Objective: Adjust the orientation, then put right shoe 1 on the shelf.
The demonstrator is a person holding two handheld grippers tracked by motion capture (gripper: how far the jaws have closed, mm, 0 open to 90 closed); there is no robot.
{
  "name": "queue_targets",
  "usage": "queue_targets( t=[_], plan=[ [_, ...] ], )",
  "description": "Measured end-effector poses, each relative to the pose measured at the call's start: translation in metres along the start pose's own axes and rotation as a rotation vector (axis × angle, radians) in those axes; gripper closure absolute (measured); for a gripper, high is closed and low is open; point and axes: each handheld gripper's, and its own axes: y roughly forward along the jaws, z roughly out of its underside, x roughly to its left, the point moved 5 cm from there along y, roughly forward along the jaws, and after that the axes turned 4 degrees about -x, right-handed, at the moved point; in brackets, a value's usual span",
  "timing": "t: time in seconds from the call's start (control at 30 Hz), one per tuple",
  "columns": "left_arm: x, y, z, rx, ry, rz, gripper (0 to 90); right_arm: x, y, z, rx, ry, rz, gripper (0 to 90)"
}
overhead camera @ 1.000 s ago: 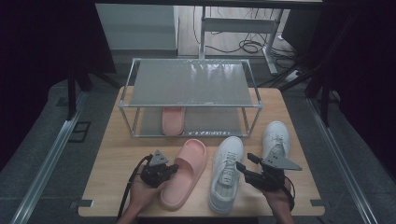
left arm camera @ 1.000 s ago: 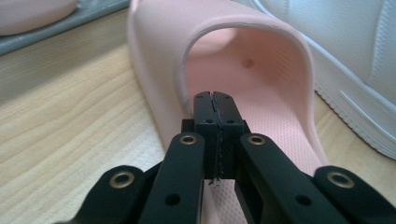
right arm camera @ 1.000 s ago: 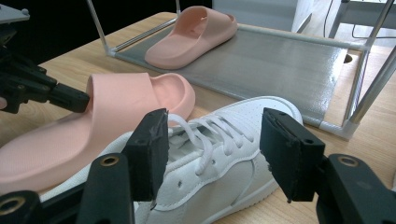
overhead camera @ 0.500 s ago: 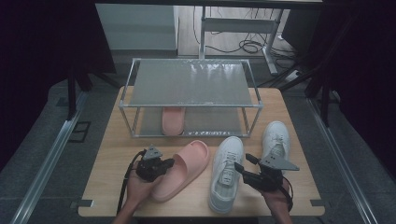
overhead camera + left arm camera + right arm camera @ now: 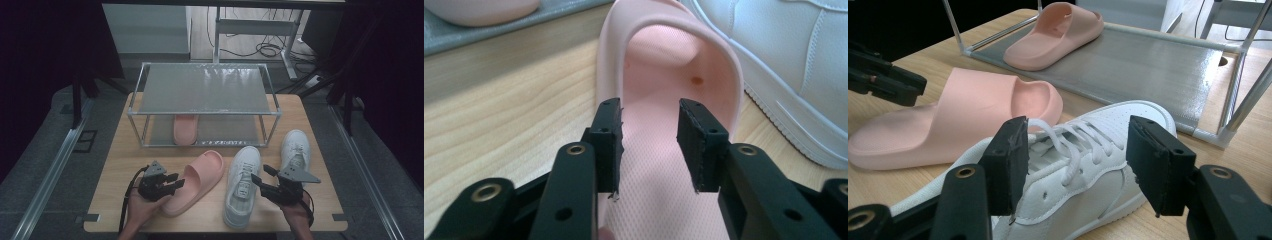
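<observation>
High view: the left claw (image 5: 167, 184) sits at the heel end of the pink slide (image 5: 197, 179), which lies flat on the wooden surface (image 5: 320, 125), toe angled toward the rack (image 5: 205, 92). Its mate, a second slide (image 5: 185, 129), already rests on the rack's lower shelf. The right claw (image 5: 262, 182) hovers just beside a white sneaker (image 5: 243, 182); another sneaker (image 5: 295, 150) lies near it, further right.

Left gripper view: the left claw (image 5: 650, 145) stands released, its jaws having just been opening, with the slide's footbed (image 5: 659, 165) between and below them and no pad pressing on it. The slide (image 5: 664, 60) looks like a moulded foam piece: light, a little springy, with a textured footbed that should not slip. I judge the side wall at the heel, or the thick strap arch, the best place to pinch; the rim will give slightly under the jaws.

Right gripper view: the right claw (image 5: 1075, 160) is spread wide, jaws to either side of the sneaker (image 5: 1073, 165) above its laces, not touching it. The slide (image 5: 973, 112) lies beyond, and the second slide (image 5: 1058, 30) sits on the shelf.
</observation>
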Motion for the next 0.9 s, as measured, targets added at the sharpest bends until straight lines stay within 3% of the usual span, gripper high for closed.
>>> queue_targets(
  t=[0.4, 0.73, 0.9],
  plan=[
    [-0.004, -0.004, 0.001, 0.006, -0.004, 0.011, 57.4, 0.001, 0.003, 0.003, 0.011, 0.000, -0.006, 42.4],
    [-0.023, -0.011, -0.001, -0.002, 0.011, 0.033, 56.0, 0.001, 0.002, 0.002, 0.006, 0.005, -0.010, 42.4],
    [-0.034, -0.007, -0.005, 0.000, 0.025, 0.047, 56.0, 0.000, 0.000, 0.000, -0.001, 0.009, -0.005, 42.4]
  ],
)
